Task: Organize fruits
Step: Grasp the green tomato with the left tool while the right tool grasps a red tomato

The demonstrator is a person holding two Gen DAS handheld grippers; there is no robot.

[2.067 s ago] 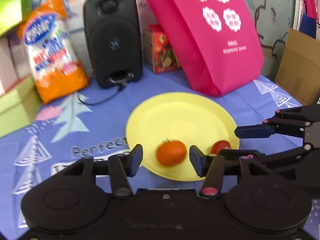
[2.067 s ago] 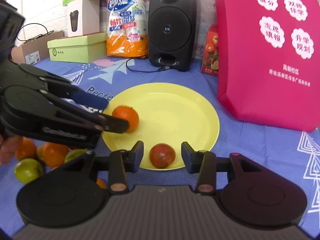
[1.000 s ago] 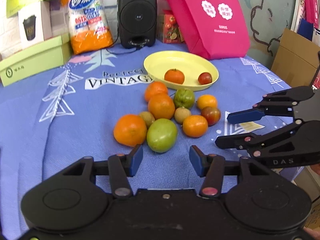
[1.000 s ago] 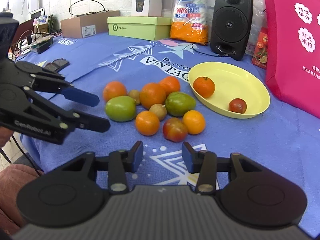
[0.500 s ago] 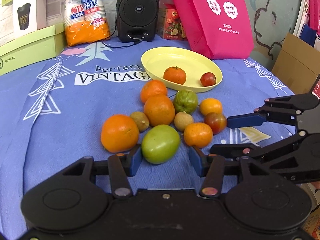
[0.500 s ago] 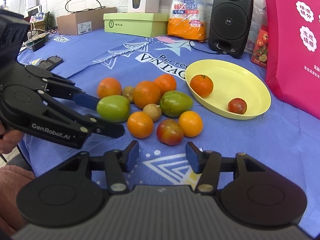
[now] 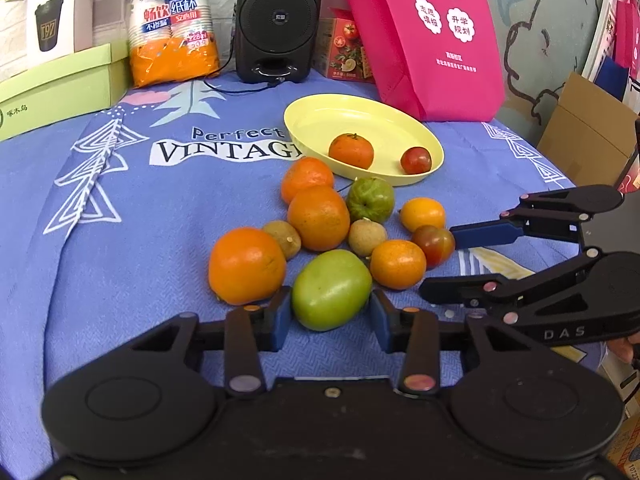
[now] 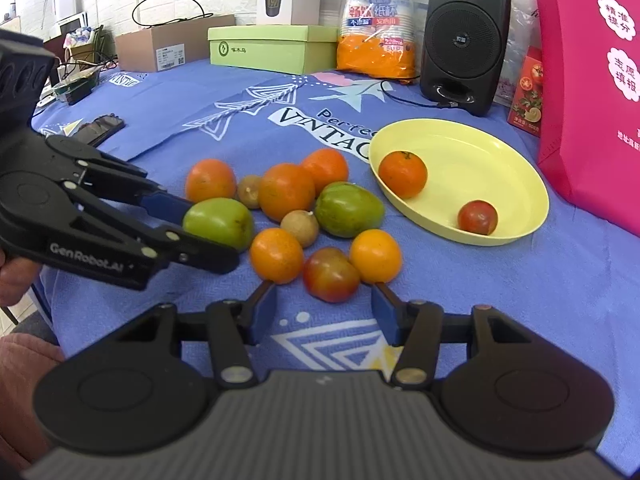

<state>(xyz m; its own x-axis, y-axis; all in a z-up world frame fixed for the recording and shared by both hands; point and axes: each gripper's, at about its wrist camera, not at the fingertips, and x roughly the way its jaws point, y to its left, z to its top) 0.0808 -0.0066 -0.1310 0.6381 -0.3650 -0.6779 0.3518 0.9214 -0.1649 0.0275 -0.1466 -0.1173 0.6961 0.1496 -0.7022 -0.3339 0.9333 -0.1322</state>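
Observation:
A yellow plate (image 7: 320, 118) (image 8: 492, 152) holds a tangerine (image 7: 351, 150) and a small red tomato (image 7: 416, 160). In front of it lies a heap of fruit: several oranges, a large green fruit (image 7: 330, 289) (image 8: 218, 222), a second green fruit (image 7: 370, 199), brown longans and a red-green tomato (image 7: 434, 243) (image 8: 330, 274). My left gripper (image 7: 326, 322) is open, its fingers on either side of the large green fruit. My right gripper (image 8: 324, 314) is open, with the red-green tomato just ahead between its fingertips.
A black speaker (image 7: 278, 20), an orange pack of paper cups (image 7: 172, 20), a pink bag (image 7: 432, 32) and a green box (image 7: 56, 84) stand at the back of the blue cloth. A cardboard box (image 7: 588, 136) stands off the right edge.
Both grippers have moved back from the plate and then closed in low on the fruit heap. The left now straddles the large green fruit; the right has neared the red-green tomato.

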